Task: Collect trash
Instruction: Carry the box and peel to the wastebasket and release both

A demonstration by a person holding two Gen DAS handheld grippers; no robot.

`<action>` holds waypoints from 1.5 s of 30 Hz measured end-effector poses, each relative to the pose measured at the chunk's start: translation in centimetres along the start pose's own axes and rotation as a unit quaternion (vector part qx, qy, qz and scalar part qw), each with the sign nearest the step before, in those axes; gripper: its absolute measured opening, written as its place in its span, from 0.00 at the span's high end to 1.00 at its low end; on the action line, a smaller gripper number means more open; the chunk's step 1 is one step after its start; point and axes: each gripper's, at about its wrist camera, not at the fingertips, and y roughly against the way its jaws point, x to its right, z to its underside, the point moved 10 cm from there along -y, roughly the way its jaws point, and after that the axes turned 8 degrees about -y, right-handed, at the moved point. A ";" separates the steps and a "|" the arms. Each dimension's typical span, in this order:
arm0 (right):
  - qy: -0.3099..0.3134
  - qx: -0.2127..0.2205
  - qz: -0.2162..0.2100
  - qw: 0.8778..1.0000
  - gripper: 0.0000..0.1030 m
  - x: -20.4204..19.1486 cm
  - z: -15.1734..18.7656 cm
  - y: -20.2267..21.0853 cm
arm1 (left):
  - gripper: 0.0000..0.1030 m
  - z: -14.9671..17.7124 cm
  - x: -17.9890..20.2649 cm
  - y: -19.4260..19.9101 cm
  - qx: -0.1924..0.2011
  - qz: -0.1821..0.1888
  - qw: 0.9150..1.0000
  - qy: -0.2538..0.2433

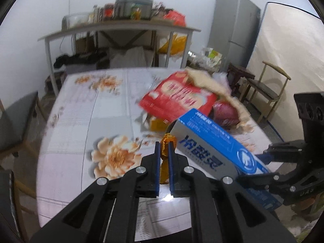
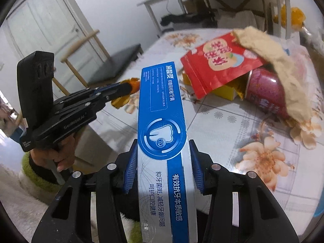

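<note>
Right now both tongs are loaded. Left tongs (image 1: 163, 151) clamped tight on one orange wrapper (image 1: 165, 162), crumpled, poking past the tips. Right tongs (image 2: 163, 168) gripping one blue toothpaste box (image 2: 162, 109) lengthwise, pads on both long sides, box sticking out well beyond the tips.

Ahead of both tongs, on the flowered table (image 2: 218, 133): one red bag (image 2: 218, 60), one yellow carton (image 2: 226, 91) under it, one dark red can (image 2: 267, 89) lying on its side, one beige cloth (image 2: 279, 60) draped over the can and the bag's edge. All in one pile, touching. Box tip points at the pile, clear of it.

Left view: box crosses in from the right, just beside the wrapper; it also shows a grey fridge (image 1: 235, 28) and a shelf table (image 1: 121, 28) behind. Right view only: a hand (image 2: 54, 158) under the left tongs, a white door (image 2: 40, 24), two chairs, one in each view.
</note>
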 end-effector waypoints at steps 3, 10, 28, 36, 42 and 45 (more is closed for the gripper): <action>-0.015 0.028 -0.003 0.999 0.57 0.8 0.4 2.5 | 0.94 -1.7 2.0 0.8 0.013 0.020 1.000 -0.013; -0.149 0.110 -0.005 0.983 0.57 8.3 2.0 9.6 | 0.94 -6.9 10.6 -1.0 0.034 0.103 0.992 -0.064; -0.620 0.223 0.017 0.752 0.54 44.5 16.8 20.9 | 0.93 -11.7 47.8 -26.1 -0.250 0.309 0.904 -0.155; -0.678 0.228 0.101 0.692 0.38 55.4 19.3 20.5 | 0.47 -13.3 51.7 -30.8 -0.233 0.311 0.916 -0.095; -0.676 0.219 0.100 0.696 0.38 54.4 21.3 19.3 | 0.44 -13.3 49.3 -29.3 -0.221 0.317 0.916 -0.111; -0.674 0.219 0.099 0.699 0.38 53.3 22.2 20.1 | 0.43 -13.3 47.9 -27.5 -0.216 0.325 0.915 -0.105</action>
